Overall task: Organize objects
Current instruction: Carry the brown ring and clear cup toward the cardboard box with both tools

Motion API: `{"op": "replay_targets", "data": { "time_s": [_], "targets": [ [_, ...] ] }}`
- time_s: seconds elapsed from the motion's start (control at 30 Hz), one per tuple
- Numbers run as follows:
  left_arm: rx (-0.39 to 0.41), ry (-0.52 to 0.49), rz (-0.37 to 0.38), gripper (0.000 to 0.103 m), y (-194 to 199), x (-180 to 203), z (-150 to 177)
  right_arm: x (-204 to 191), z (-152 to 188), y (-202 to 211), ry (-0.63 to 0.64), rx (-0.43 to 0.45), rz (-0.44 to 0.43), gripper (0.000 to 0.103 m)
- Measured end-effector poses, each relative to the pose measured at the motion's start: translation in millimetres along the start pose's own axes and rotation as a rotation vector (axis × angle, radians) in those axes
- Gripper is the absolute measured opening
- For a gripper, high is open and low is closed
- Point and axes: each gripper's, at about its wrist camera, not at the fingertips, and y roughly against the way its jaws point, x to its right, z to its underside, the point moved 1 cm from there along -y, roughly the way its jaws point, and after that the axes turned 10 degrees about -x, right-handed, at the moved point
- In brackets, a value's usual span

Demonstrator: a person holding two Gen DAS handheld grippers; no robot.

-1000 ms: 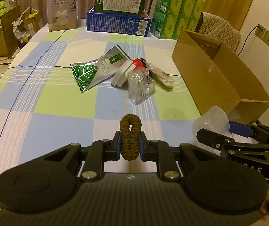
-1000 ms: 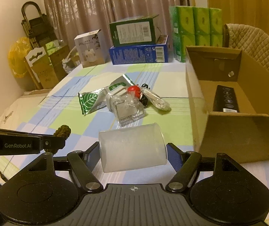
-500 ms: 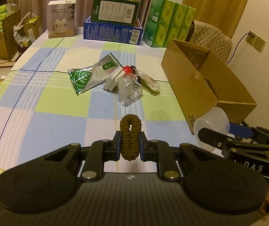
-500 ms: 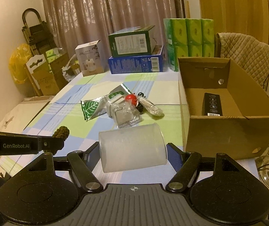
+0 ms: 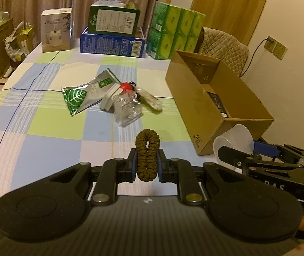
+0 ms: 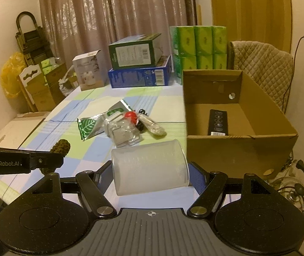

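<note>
Two claws were in view, each gripping something. The left claw (image 5: 147, 163) was pinched narrow on a dark brown hair scrunchie (image 5: 147, 154), which stood upright between its pads at lower centre of the left wrist view. The right claw (image 6: 149, 176) was spread fairly wide around a frosted plastic cup (image 6: 149, 167) lying on its side, mouth toward the right, its walls pressed by the blue pads at either side; in the left wrist view the same cup (image 5: 234, 141) showed at the right edge.

Above the scrunchie, in the middle of that frame, a small heap lay on the checked counter (image 5: 45, 128): a green leaf-print pouch (image 5: 81, 98), a clear bottle with a red cap (image 5: 126, 106) and a clear bag (image 5: 149, 100), touching one another. To the right of the heap stood an open cardboard box (image 6: 233, 149), with a black remote (image 6: 217, 122) lying flat on its floor. Green, blue and white cartons were stacked along the counter's far edge at the top of both frames.
</note>
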Motion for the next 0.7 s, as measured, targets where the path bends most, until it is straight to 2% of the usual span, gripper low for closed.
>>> {"op": "replay_targets", "data": {
  "time_s": [0.37, 0.7],
  "targets": [
    [-0.005, -0.049, 0.037, 0.015, -5, 28, -13, 31, -10, 18, -0.030, 0.038, 0.048, 0.071],
    [-0.003, -0.118, 0.108, 0.015, -17, 79, -36, 79, -33, 37, -0.047, 0.068, 0.112, 0.071]
  ]
}}
